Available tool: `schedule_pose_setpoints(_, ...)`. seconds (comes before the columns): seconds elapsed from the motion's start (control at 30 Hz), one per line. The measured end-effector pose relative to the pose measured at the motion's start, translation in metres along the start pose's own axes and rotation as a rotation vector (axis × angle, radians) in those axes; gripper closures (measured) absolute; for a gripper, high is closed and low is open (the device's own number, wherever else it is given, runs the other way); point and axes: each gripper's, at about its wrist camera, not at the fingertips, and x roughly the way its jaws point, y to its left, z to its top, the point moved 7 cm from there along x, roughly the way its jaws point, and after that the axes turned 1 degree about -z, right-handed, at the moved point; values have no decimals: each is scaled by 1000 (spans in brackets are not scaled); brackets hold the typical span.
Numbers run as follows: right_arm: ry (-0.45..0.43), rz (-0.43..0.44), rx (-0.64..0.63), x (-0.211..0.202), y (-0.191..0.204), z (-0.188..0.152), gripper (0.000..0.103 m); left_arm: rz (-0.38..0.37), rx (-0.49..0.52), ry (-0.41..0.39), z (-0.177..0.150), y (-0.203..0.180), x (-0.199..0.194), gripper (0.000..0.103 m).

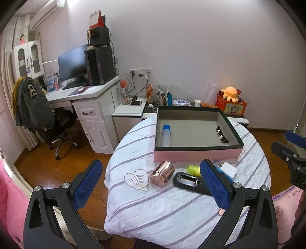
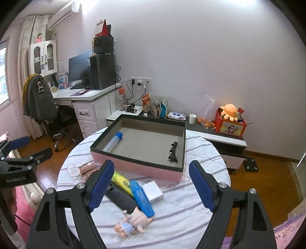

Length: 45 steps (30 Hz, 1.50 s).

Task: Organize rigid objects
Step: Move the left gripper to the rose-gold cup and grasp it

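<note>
Copper cylinder (image 1: 162, 175): lies on bench (image 1: 172, 210) ahead of left gripper (image 1: 151, 185), axis diagonal; fingers apart. Right gripper (image 2: 151, 186): fingers apart, farther.

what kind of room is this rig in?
Likely a home bedroom or study. A desk with a monitor stands by the wall, a plush octopus sits on a low cabinet, and an air conditioner hangs near the ceiling.

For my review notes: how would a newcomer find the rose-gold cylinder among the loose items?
Start at the pink-sided box on the round table. Just in front of its left corner, beside the stitched heart, lies the rose-gold cylinder on its side. It is the only shiny metallic item; its neighbours are matte plastic.
</note>
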Motion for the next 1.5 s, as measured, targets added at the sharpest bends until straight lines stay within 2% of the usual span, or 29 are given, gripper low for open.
schedule_pose_setpoints(0.23,2,-16,41,-15,-11,-14,21,9,14,2,-11,1,-12,0)
schedule_pose_setpoints(0.43,20,-14,52,-11,-8,-25,21,0,44,43,-29,0,0,0)
schedule_pose_setpoints(0.7,87,7,56,22,-2,-38,21,-20,57,174,-59,3,56,0)
schedule_pose_setpoints(1.1,175,24,54,84,-10,-40,21,-20,128,320,-47,-16,152,1)
schedule_pose_setpoints(1.17,191,24,59,96,-15,-40,21,-21,147,342,-48,-21,165,3)
schedule_pose_setpoints(1.23,203,25,64,107,-19,-40,21,-25,156,373,-49,-24,177,11)
schedule_pose_setpoints(1.3,216,26,72,116,-23,-41,21,-28,165,401,-53,-25,187,13)
schedule_pose_setpoints(1.5,229,39,85,132,-30,-43,21,-53,161,439,-59,-28,204,22)
